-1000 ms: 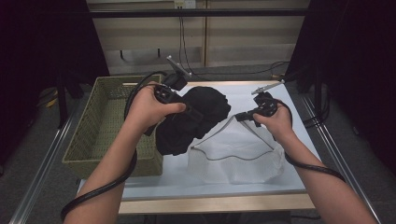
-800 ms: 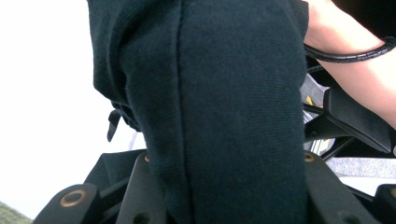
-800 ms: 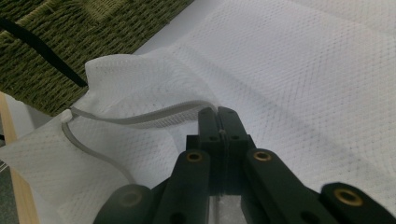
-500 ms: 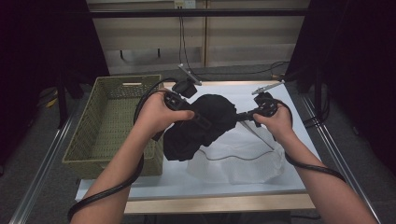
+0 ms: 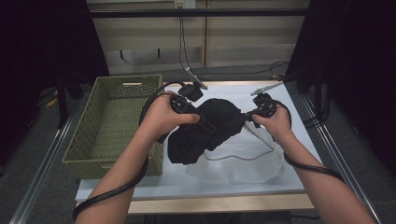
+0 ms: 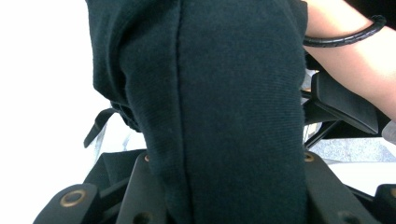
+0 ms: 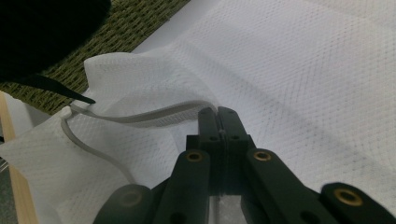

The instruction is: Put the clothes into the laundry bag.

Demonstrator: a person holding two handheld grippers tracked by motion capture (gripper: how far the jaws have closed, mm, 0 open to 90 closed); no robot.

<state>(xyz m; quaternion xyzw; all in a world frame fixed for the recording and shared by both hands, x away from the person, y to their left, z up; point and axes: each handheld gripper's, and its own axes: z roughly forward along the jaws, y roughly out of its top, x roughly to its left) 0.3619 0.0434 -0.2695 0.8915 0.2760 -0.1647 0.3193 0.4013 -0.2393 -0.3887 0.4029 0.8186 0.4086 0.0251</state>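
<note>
A black garment (image 5: 205, 133) hangs bunched above the table, and my left gripper (image 5: 208, 125) is shut on it. In the left gripper view the dark cloth (image 6: 224, 93) is thick between the two jaws of the left gripper (image 6: 226, 161). A white mesh bag (image 5: 243, 163) lies on the table under and to the right of the garment. My right gripper (image 5: 246, 119) is shut on the bag's raised edge. In the right gripper view the right gripper (image 7: 218, 114) pinches the mesh (image 7: 303, 70) by a grey cord (image 7: 140, 114) along the opening.
A green woven basket (image 5: 128, 80) stands at the table's left side, and its weave (image 7: 126, 28) lies behind the bag. The white table (image 5: 294, 184) has bare room at the front and the right. Cables trail from both grippers.
My left hand has carried the black garment to the right, from beside the basket to above the bag's opening. The right gripper has stayed where it was on the bag's edge.
</note>
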